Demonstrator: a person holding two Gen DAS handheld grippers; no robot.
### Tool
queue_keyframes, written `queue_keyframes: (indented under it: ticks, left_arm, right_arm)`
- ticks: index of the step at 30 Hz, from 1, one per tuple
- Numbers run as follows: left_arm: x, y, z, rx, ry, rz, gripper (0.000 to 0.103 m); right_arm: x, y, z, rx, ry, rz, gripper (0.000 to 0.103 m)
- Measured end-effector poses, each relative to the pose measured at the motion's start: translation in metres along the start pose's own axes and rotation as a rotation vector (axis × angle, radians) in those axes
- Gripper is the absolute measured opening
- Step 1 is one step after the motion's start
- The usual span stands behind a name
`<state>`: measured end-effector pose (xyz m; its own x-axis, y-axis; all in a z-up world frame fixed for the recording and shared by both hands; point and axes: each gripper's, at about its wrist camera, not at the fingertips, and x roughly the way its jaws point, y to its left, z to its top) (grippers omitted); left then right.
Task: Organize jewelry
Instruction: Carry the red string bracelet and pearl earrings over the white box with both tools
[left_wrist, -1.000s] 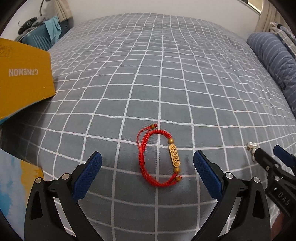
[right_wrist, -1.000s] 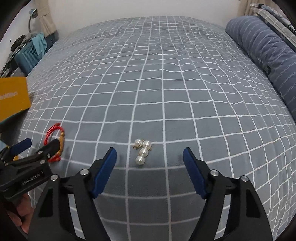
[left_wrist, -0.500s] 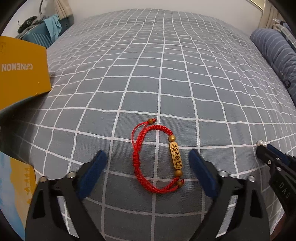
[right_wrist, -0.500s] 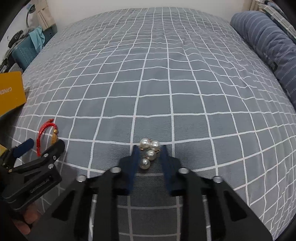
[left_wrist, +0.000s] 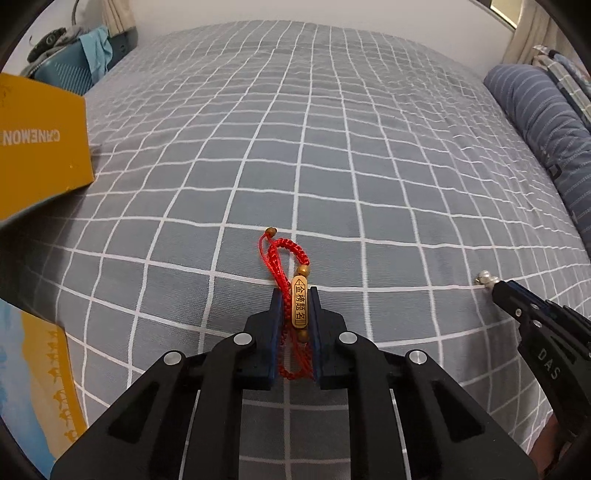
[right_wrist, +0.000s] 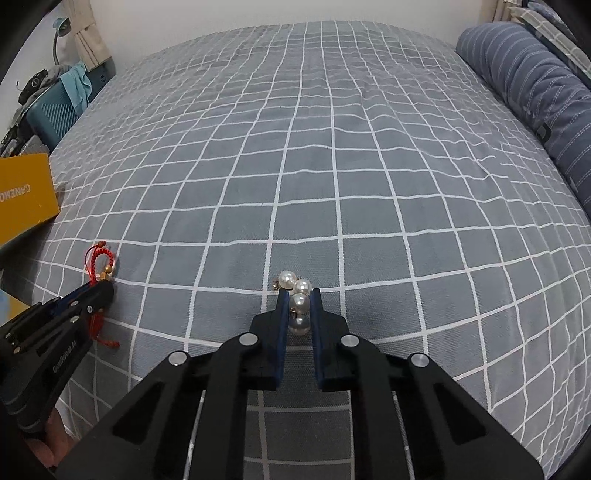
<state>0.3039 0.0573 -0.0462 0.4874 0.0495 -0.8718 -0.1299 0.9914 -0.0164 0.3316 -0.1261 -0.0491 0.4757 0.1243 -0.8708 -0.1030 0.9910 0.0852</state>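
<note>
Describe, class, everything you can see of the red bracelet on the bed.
The red bracelet is braided cord, looped double, with small gold-coloured beads and a long gold bar bearing characters. It lies on the grey checked bedspread, squeezed narrow between the fingers of the left gripper, which is shut on it. Its knotted end pokes out beyond them.

Black left gripper (left_wrist: 294, 295), blue pads (left_wrist: 275, 325), silver screws
</note>
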Motion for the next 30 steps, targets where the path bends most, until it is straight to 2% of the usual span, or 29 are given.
queue_keyframes:
  ticks: [19,30]
  left_arm:
    - [-0.041,-0.010,-0.008,0.031,-0.052,-0.037,0.013]
    - [-0.072,-0.007,-0.016,0.045,-0.073,-0.041,0.013]
  right_arm:
    - [-0.048,-0.007,-0.010,0.016,-0.070,0.035,0.011]
    - [-0.079,-0.004,-0.016,-0.002,-0.100,0.004,0.011]
